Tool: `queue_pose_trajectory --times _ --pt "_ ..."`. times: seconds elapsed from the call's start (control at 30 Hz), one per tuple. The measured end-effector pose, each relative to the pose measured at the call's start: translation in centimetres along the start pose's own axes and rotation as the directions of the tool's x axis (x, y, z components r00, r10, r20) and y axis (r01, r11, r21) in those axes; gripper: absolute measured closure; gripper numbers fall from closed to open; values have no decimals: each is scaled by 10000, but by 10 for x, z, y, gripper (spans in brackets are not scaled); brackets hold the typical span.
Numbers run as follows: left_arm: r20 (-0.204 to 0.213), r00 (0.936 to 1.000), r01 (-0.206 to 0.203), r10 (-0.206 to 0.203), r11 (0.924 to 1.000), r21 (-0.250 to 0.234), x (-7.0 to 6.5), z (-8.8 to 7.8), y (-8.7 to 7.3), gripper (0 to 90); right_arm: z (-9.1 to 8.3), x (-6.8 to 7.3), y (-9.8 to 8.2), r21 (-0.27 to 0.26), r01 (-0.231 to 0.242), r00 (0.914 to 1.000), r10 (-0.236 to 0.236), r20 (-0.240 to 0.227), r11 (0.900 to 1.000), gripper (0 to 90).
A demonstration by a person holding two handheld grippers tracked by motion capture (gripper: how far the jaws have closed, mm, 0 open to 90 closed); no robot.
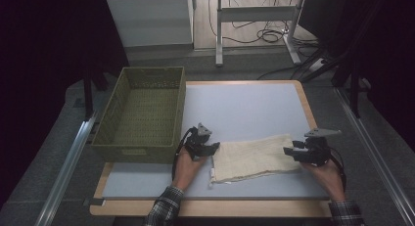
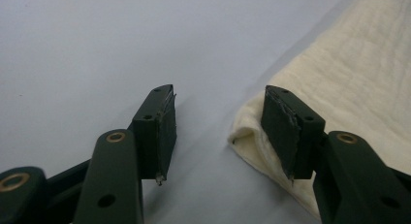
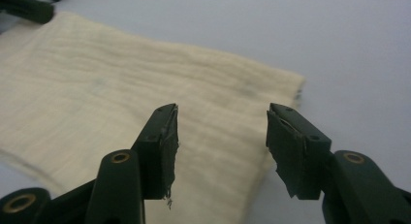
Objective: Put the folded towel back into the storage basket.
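My left gripper and right gripper sit at opposite ends of a folded cream cloth lying flat near the desk's front edge. Both jaws are partly open, gripping nothing, placed to handle each end.

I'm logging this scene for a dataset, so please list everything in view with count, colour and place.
cloth: one, cream, flat on the mat's near part between the grippers
basket: one, olive green, left side of the table
mat: one, pale grey, covering the table
table: one, light wood edge
desk frame: one, white, on the floor beyond
left gripper: black, open, at the cloth's left end
right gripper: black, open, at the cloth's right end
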State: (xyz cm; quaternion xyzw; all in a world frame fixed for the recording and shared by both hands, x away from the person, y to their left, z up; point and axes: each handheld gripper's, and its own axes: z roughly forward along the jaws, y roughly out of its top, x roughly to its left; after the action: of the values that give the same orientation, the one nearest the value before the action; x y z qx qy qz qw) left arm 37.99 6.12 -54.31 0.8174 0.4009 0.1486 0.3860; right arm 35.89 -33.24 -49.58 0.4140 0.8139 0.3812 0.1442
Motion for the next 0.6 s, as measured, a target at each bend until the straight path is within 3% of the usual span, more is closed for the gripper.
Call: queue_pose_trajectory --times 0.23,0.6 --pt "15 10000 -35 35 10000 -9 1 0 0 464 5 29 -4 115 473 9967 -465 -671 9988 413" --pt "72 10000 10 -10 10000 -12 1 0 0 464 24 74 -3 281 1288 9778 -1222 -1700 9913 395"
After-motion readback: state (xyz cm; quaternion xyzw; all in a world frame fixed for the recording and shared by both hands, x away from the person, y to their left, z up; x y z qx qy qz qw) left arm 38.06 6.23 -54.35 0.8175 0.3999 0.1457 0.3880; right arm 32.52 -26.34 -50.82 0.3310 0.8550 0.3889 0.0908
